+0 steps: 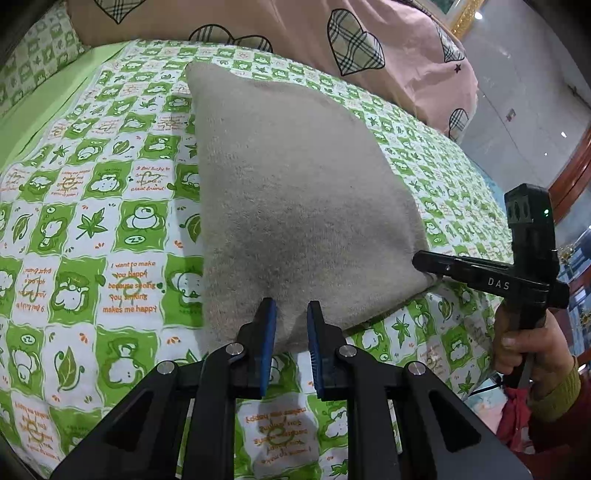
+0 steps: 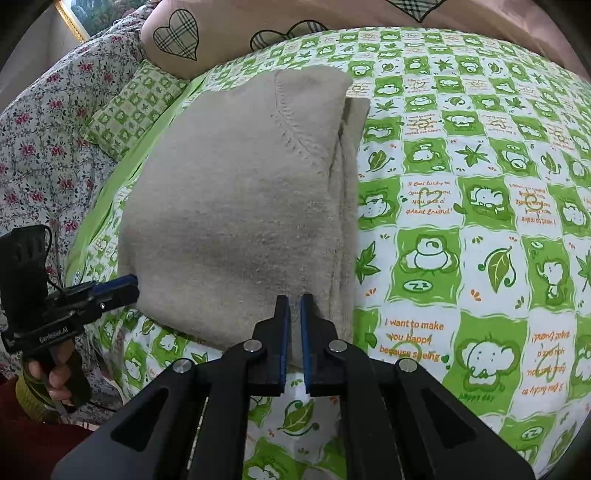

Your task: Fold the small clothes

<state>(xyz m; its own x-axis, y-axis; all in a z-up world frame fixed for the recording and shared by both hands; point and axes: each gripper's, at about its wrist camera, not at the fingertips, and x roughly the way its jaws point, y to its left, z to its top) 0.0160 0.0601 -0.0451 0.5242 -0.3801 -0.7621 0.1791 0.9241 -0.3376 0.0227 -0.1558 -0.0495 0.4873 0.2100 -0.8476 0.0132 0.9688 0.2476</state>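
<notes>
A folded beige knit garment [image 1: 295,192] lies on the green and white patterned bed sheet [image 1: 92,221]; it also shows in the right wrist view [image 2: 240,206]. My left gripper [image 1: 291,314] is shut on the garment's near edge at one corner. My right gripper [image 2: 294,306] is shut on the near edge at the other corner. In the left wrist view the right gripper [image 1: 424,264] shows side-on, pinching the garment's right corner. In the right wrist view the left gripper [image 2: 135,286] shows side-on at the garment's left corner.
A pink quilt with plaid hearts [image 1: 295,26] lies along the far side of the bed. A floral cover [image 2: 44,147] and a green patterned pillow [image 2: 136,103] lie at the left in the right wrist view. The bed's edge is near me.
</notes>
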